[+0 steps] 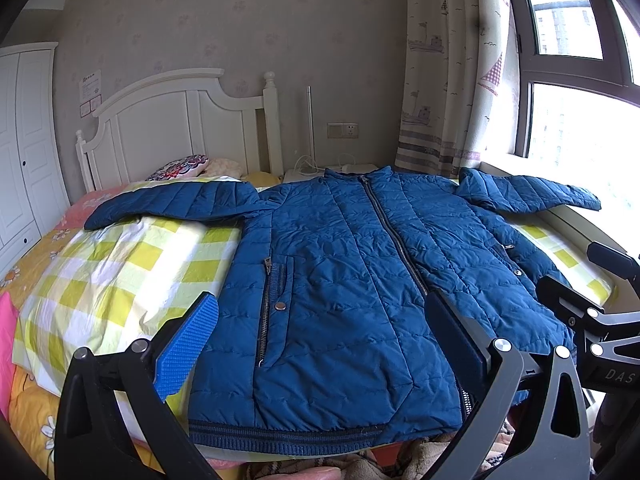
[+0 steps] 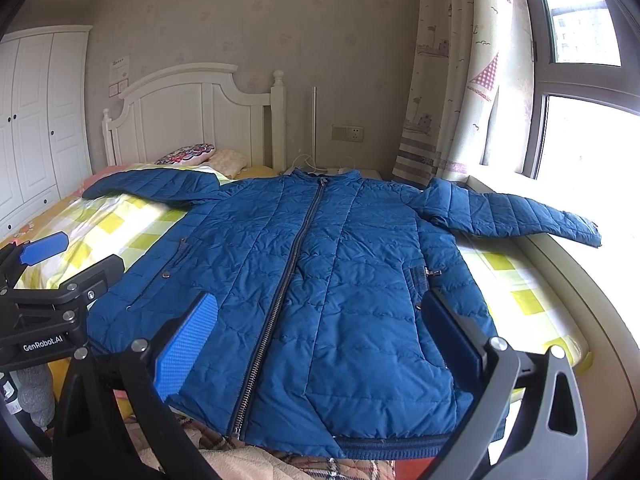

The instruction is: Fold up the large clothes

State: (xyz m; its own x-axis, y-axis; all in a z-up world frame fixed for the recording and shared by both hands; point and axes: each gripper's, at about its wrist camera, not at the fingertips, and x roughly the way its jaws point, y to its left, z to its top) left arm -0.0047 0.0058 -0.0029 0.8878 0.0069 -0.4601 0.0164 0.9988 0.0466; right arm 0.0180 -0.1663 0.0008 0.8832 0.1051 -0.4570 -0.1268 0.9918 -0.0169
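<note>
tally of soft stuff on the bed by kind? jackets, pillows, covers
Blue jacket: 1
Pillows: 2, a patterned pillow and a pale pillow
Yellow check cover: 1
Total: 4

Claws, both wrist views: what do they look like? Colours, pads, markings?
Both are black angular linkage frames with silver pivot bolts and triangular cutouts. The left claw and right claw each carry blue textured pads on their fingers. Seen from the opposite camera, the left body reads "GenRobot.AI" and the right body "DAS". No cables or sleeves visible.
</note>
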